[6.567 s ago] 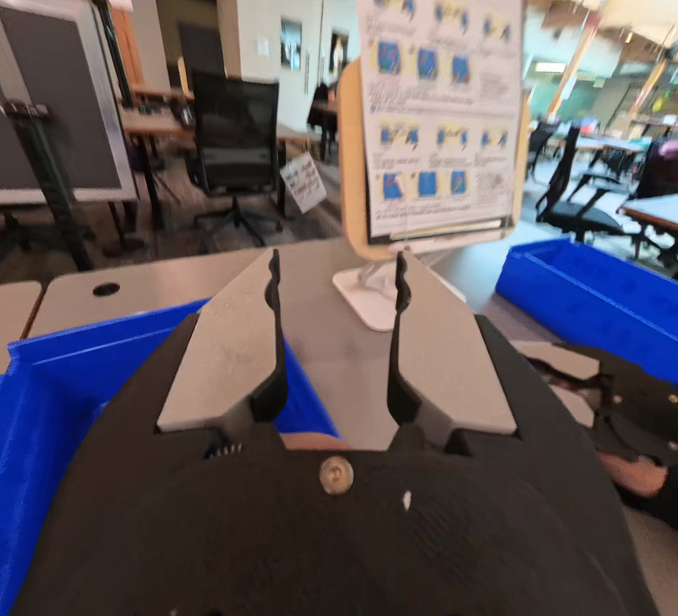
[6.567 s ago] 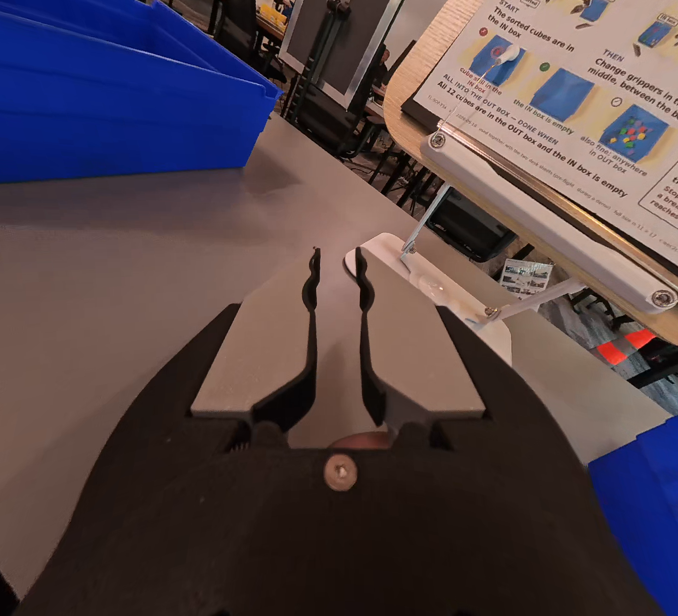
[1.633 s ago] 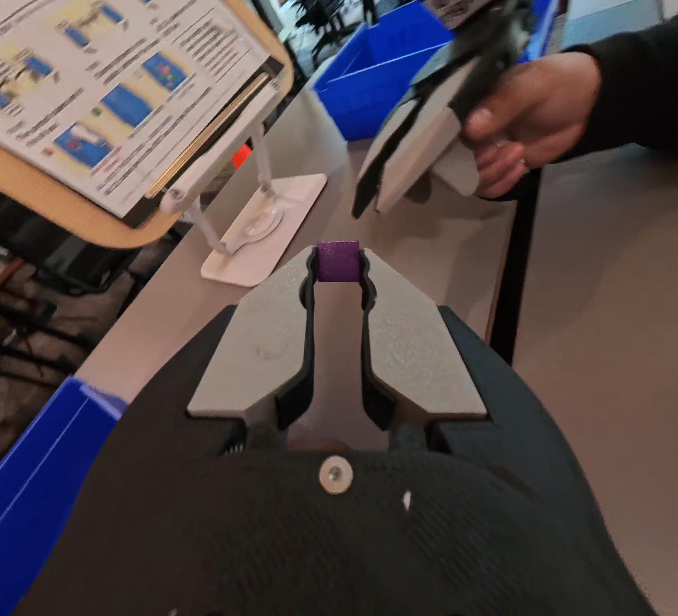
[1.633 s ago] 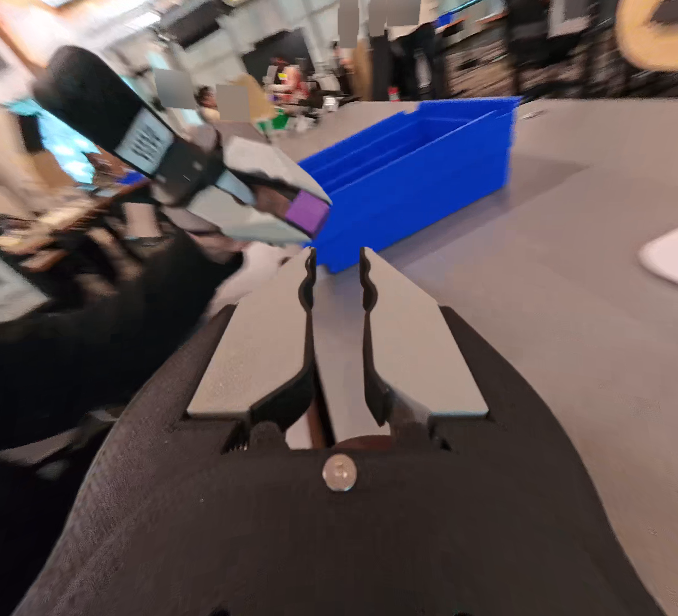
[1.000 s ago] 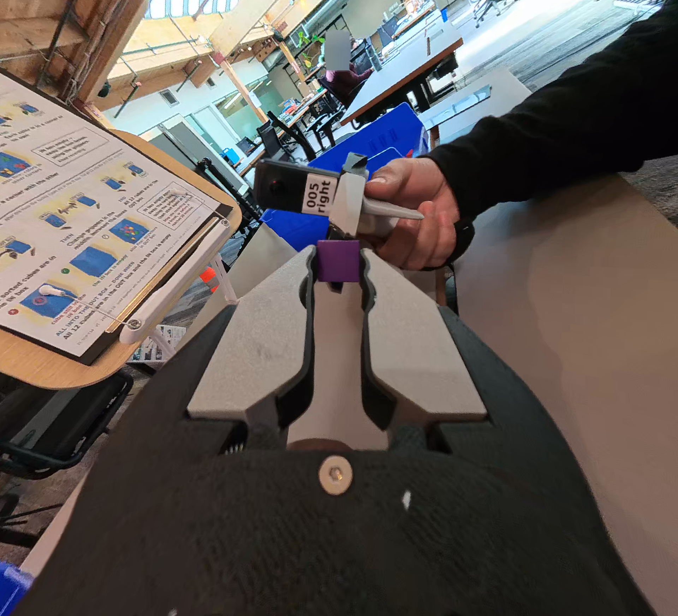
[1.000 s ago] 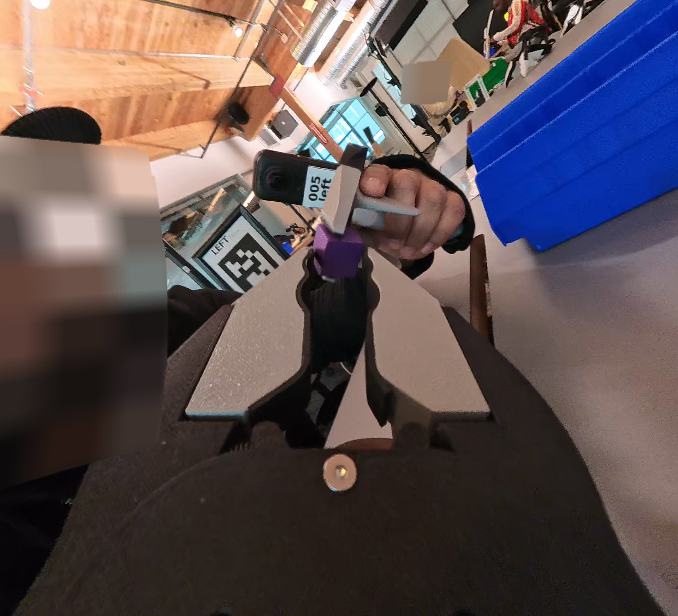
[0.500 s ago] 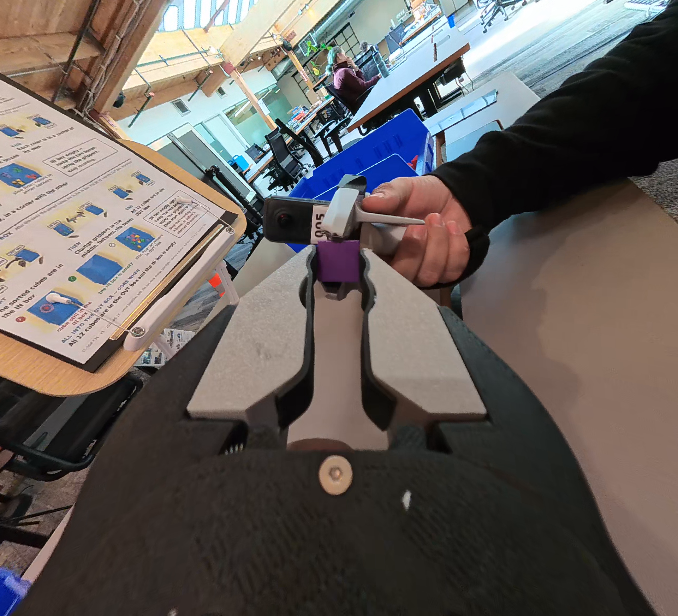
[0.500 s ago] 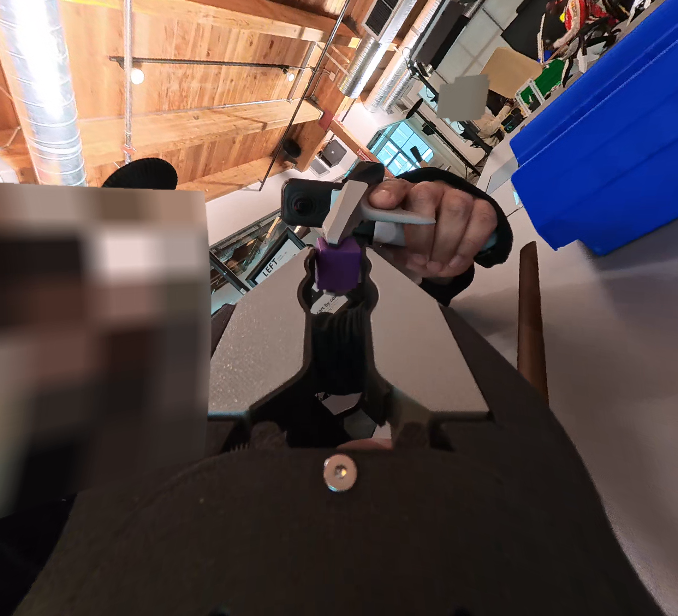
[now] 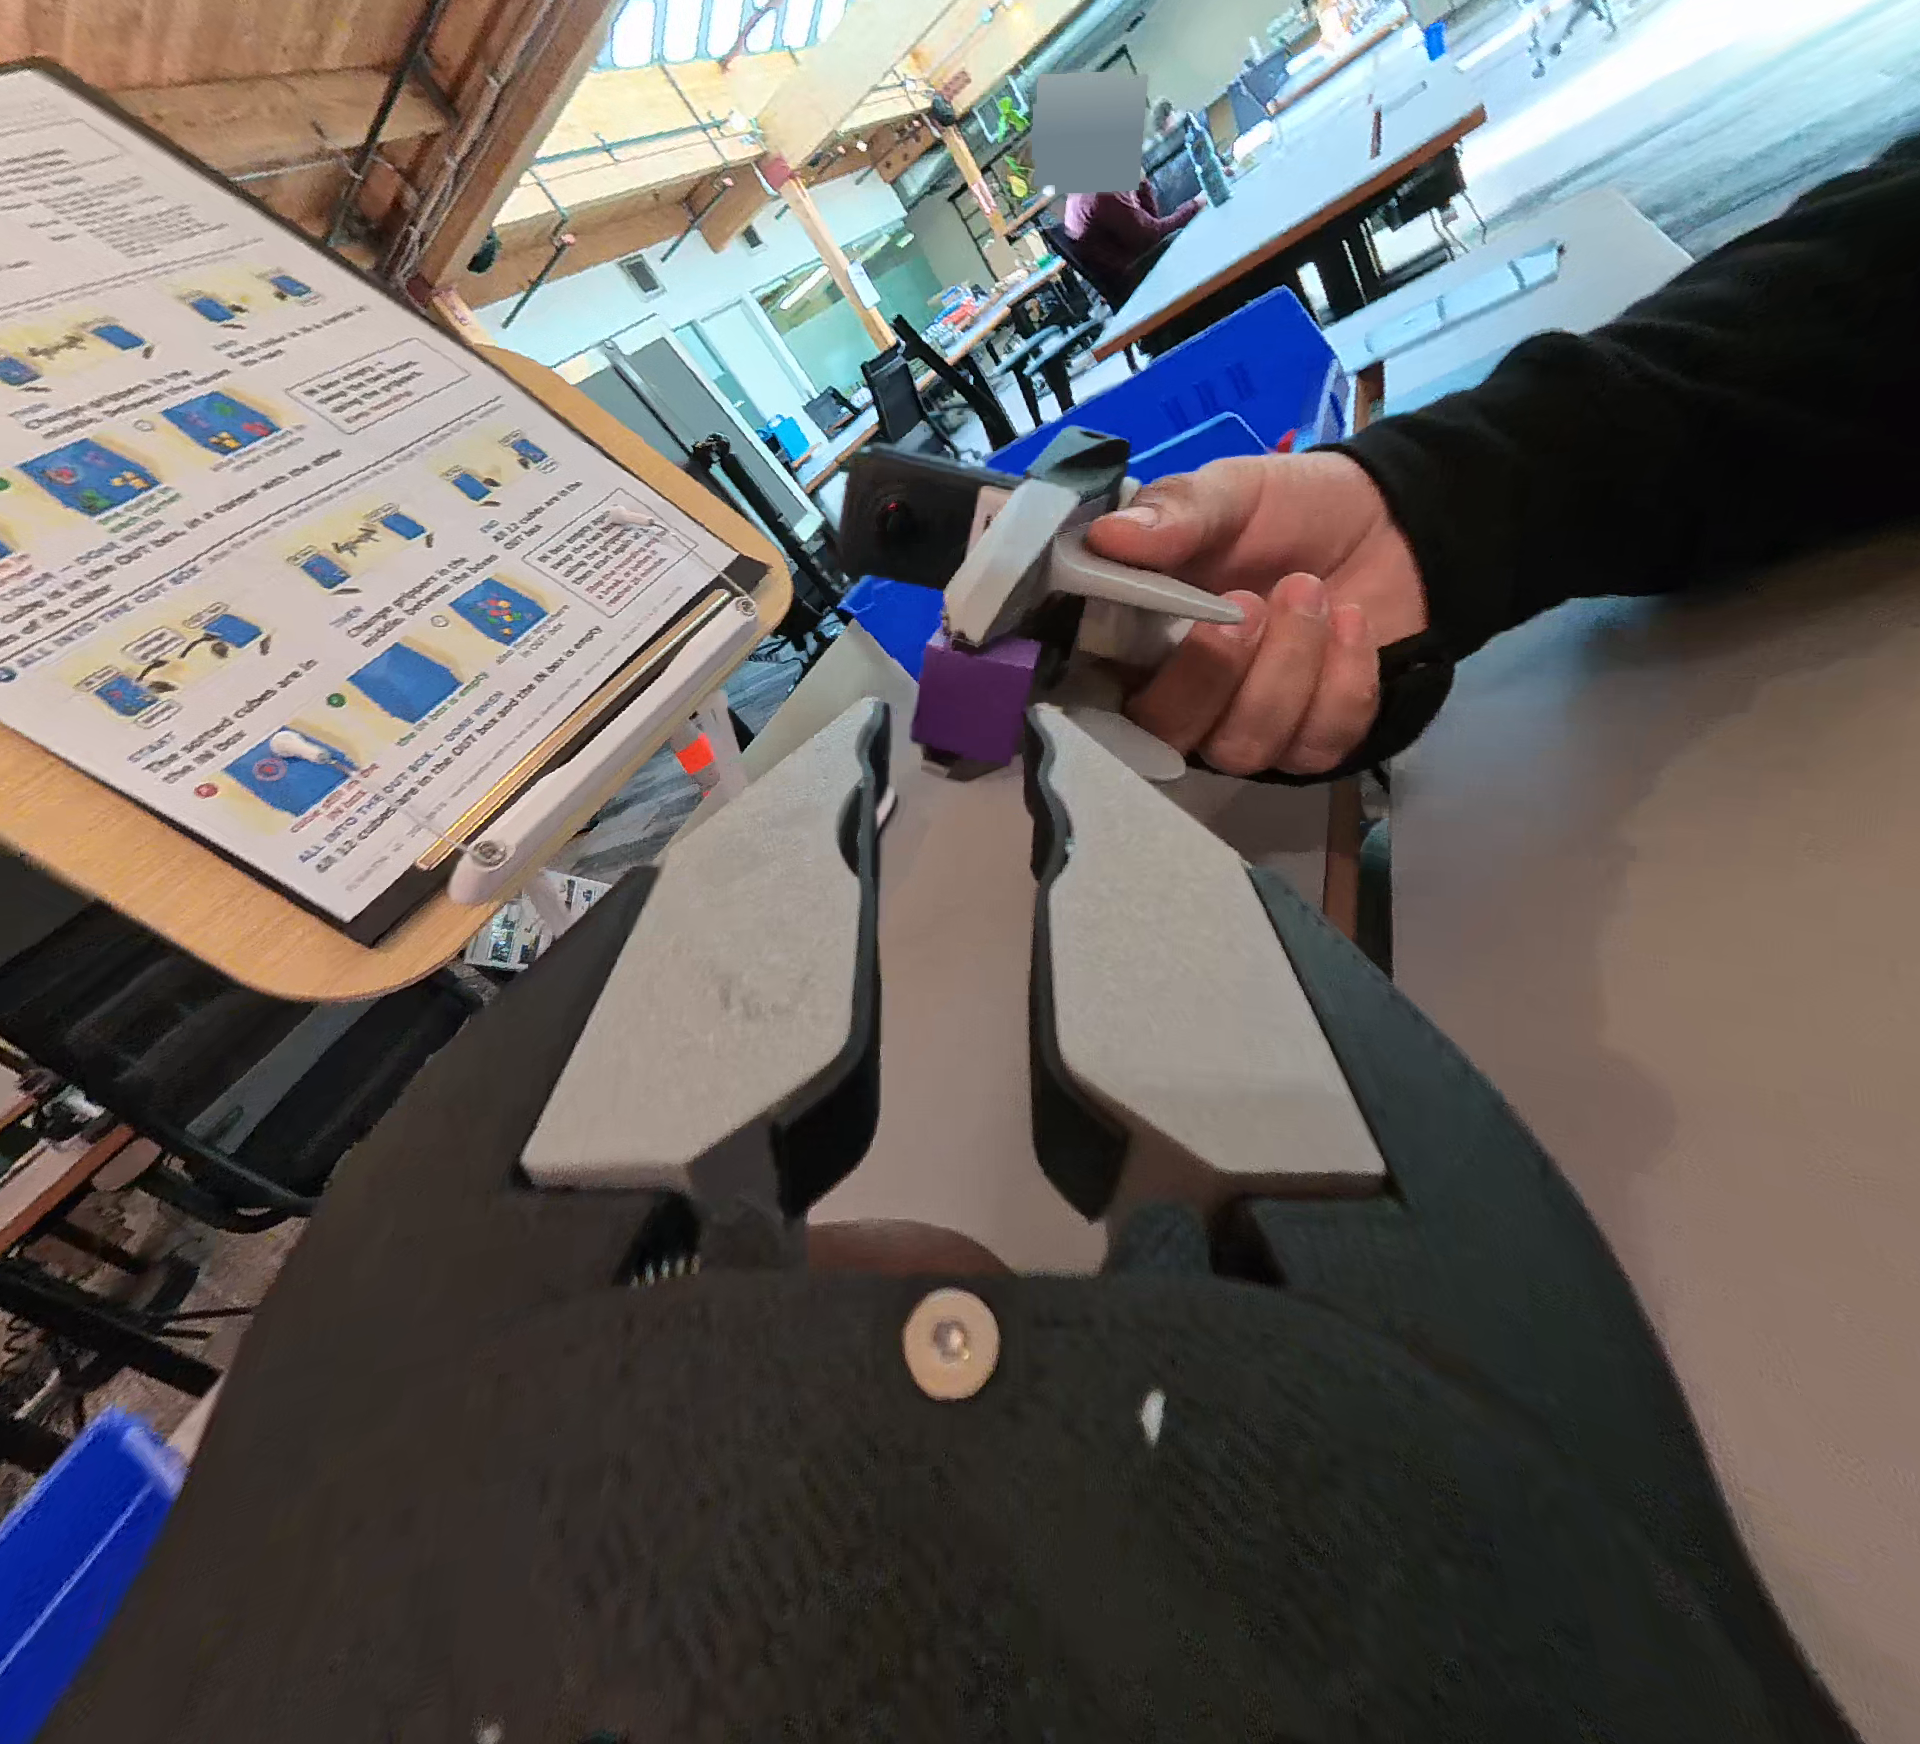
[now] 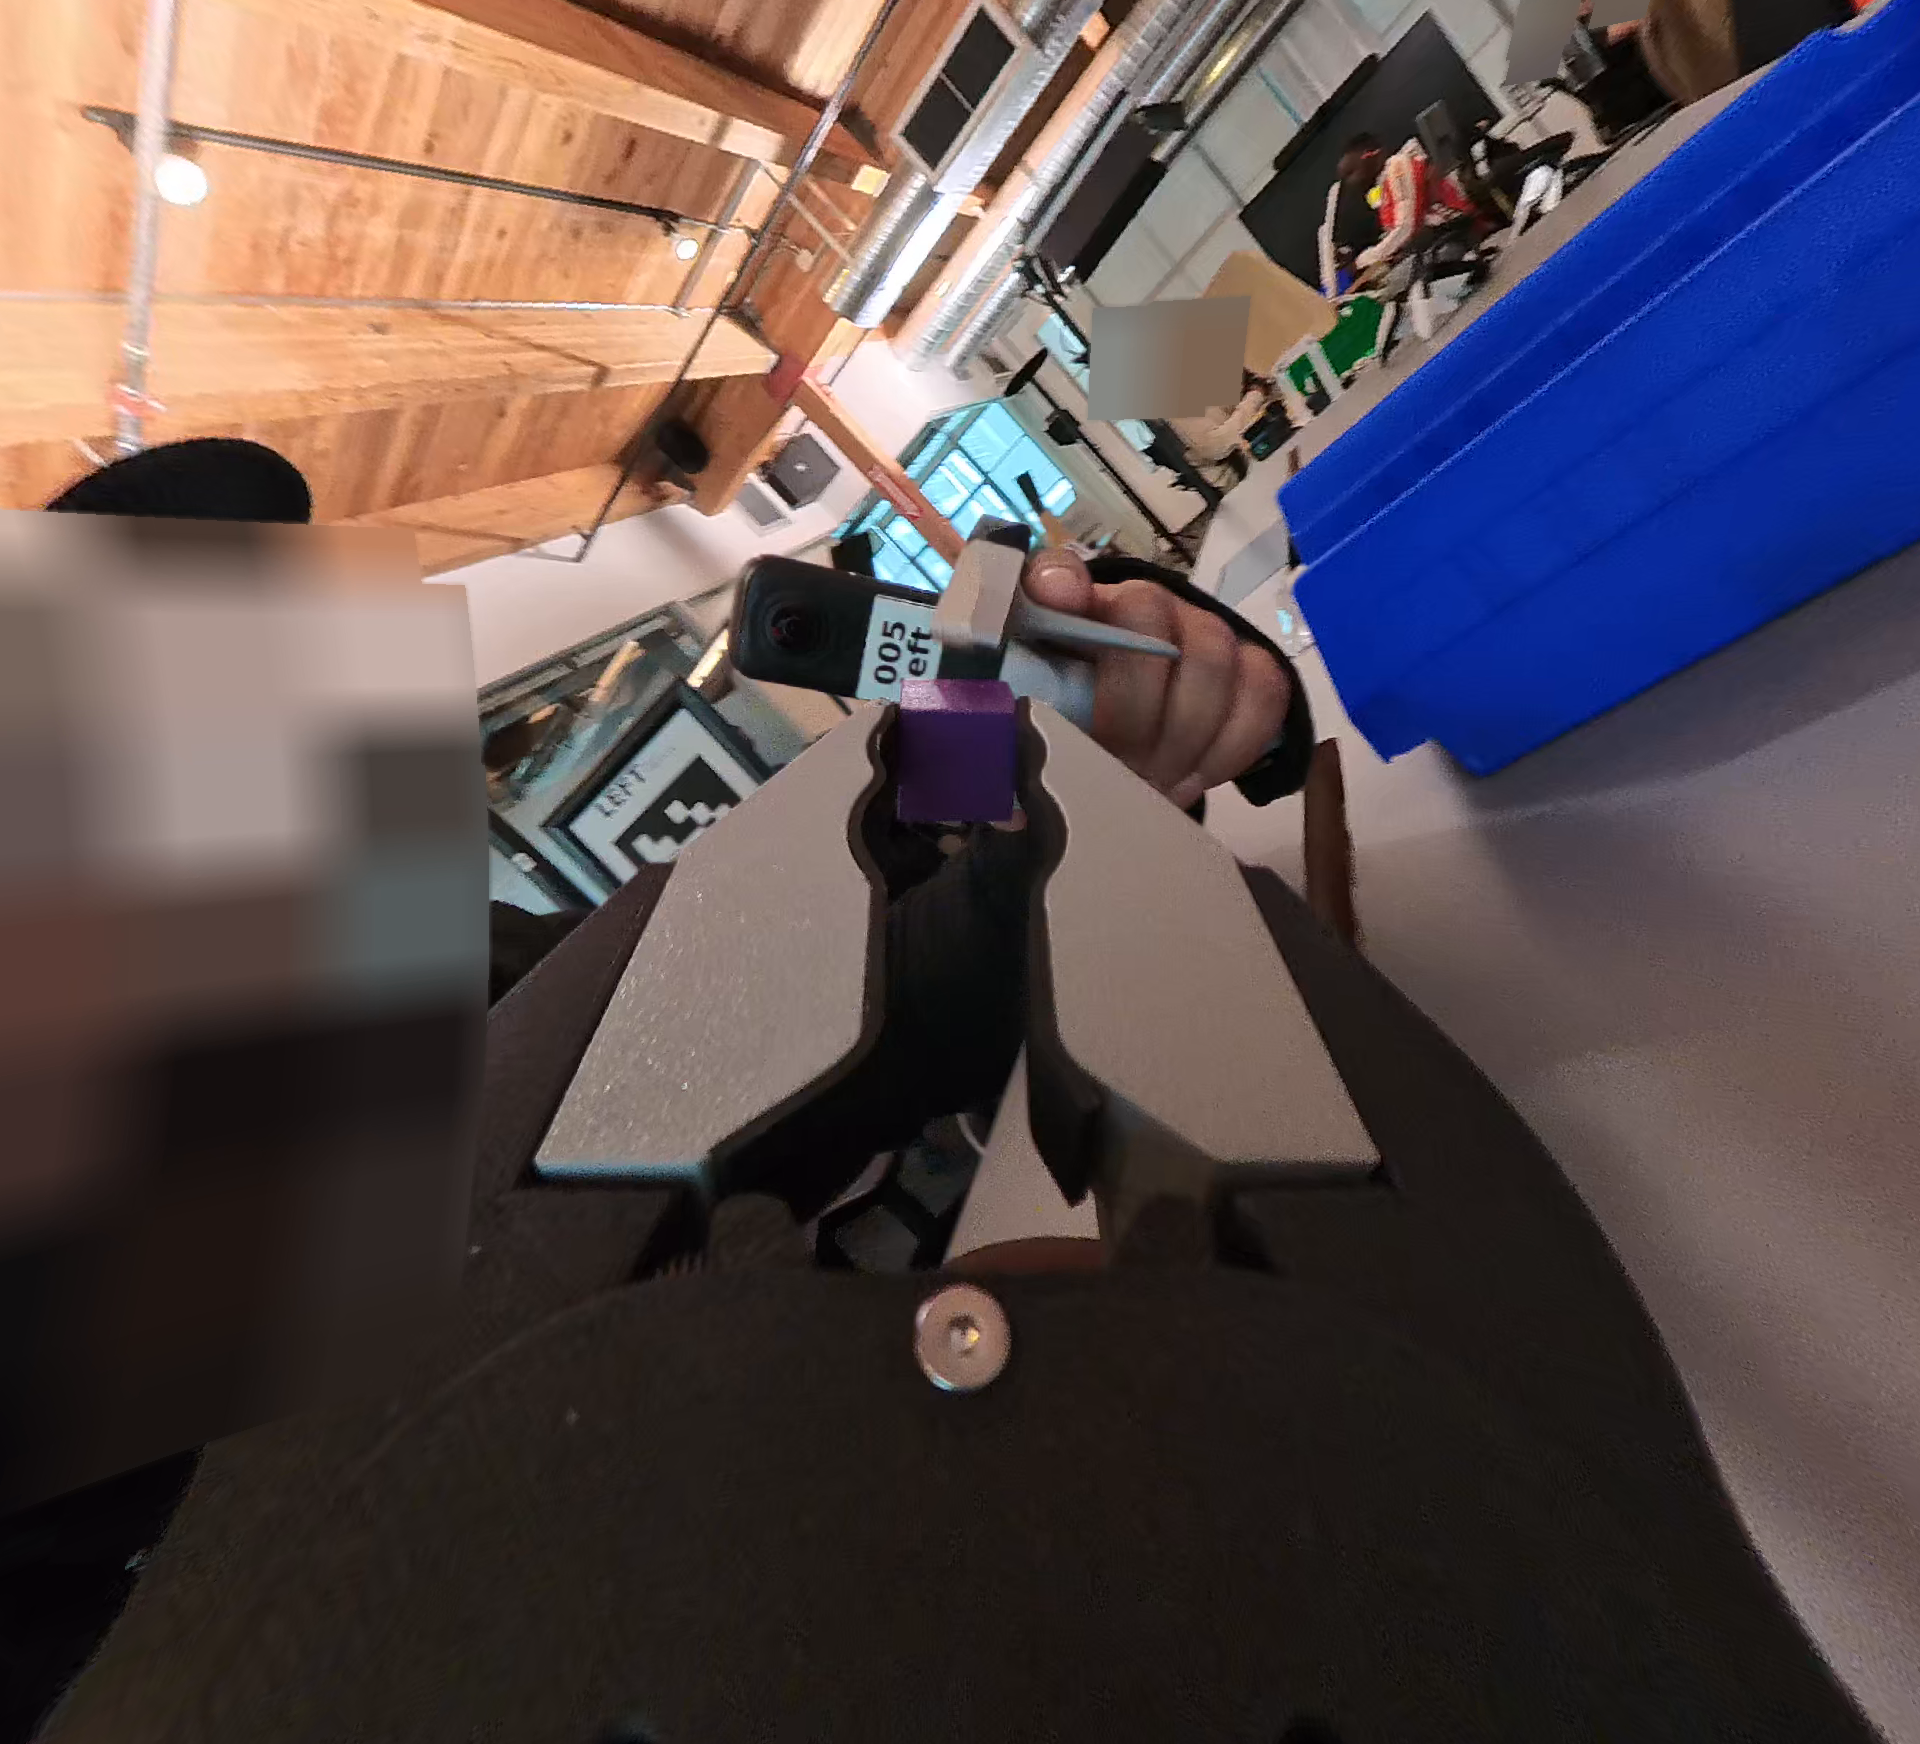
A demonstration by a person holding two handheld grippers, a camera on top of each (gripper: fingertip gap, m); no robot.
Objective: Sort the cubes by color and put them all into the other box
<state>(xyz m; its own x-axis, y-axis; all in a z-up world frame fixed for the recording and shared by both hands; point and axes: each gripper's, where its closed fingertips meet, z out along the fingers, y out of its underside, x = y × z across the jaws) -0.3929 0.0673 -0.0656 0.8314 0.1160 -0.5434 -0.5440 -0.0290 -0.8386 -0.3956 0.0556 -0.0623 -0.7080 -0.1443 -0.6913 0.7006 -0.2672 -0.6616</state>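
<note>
A purple cube point(image 10: 954, 764) sits between the fingertips of my right gripper point(image 10: 956, 720), which is shut on it in mid-air. In the left wrist view the cube point(image 9: 971, 697) is tilted, just past the tips of my left gripper point(image 9: 956, 723). There the right gripper's fingers point(image 9: 1013, 567) clamp it from above and below. My left gripper's jaws stand slightly apart and no longer press the cube. A small gap shows beside its left tip. In the right wrist view a left gripper finger point(image 10: 982, 598) sits a little above the cube.
A blue box point(image 9: 1226, 385) stands behind the right hand point(image 9: 1268, 614); another blue box corner point(image 9: 73, 1549) is at lower left. The other blue box point(image 10: 1610, 499) stands on the grey table point(image 10: 1662, 1019). An instruction board point(image 9: 312, 551) on a stand is to the left.
The cube has passed from my left gripper to my right one. The left jaws have let go and drawn back slightly, and the cube now tilts in the right gripper's hold.
</note>
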